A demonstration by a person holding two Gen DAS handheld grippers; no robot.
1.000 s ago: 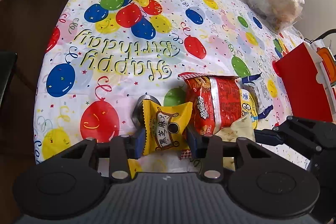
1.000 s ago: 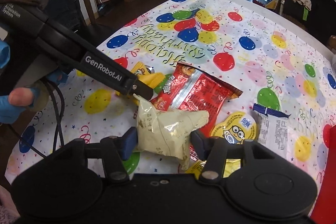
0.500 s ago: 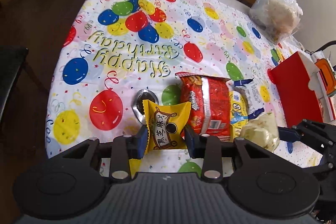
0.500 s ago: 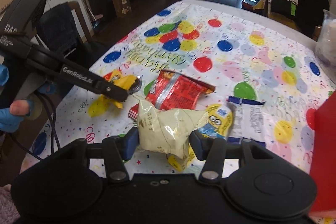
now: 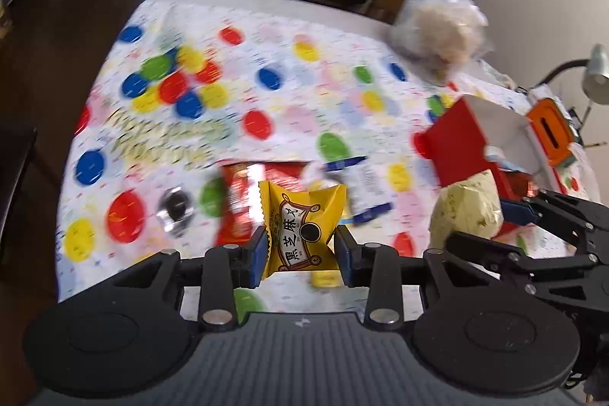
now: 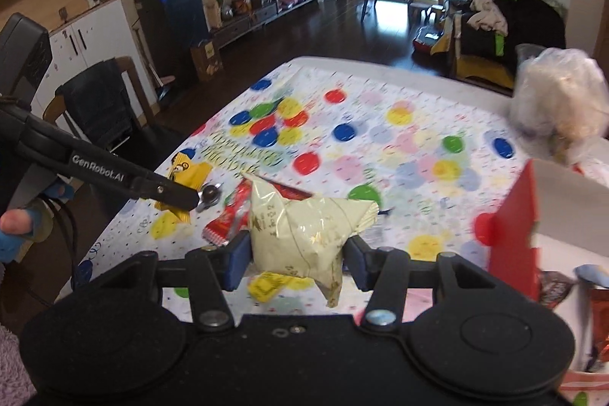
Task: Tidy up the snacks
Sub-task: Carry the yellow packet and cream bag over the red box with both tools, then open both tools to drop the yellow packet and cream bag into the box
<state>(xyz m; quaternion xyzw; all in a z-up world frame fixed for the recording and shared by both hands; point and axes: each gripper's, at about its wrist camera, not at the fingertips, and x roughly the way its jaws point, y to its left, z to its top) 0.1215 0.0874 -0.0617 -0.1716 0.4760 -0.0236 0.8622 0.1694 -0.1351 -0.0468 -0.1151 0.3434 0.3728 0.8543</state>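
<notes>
Two snacks are off the table now, the yellow packet (image 5: 302,229) squeezed in the left gripper (image 5: 300,250) and the pale bag (image 6: 304,234) squeezed in the right gripper (image 6: 297,259), with the red box (image 5: 456,143) at two o'clock and more snacks still to tidy.

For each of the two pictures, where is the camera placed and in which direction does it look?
Left wrist: on the left gripper, looking down at the table; it grips a yellow packet.
Right wrist: on the right gripper, facing the living room; it grips a pale pouch; a fingertip shows.
Shared: both packets, red box.
</notes>
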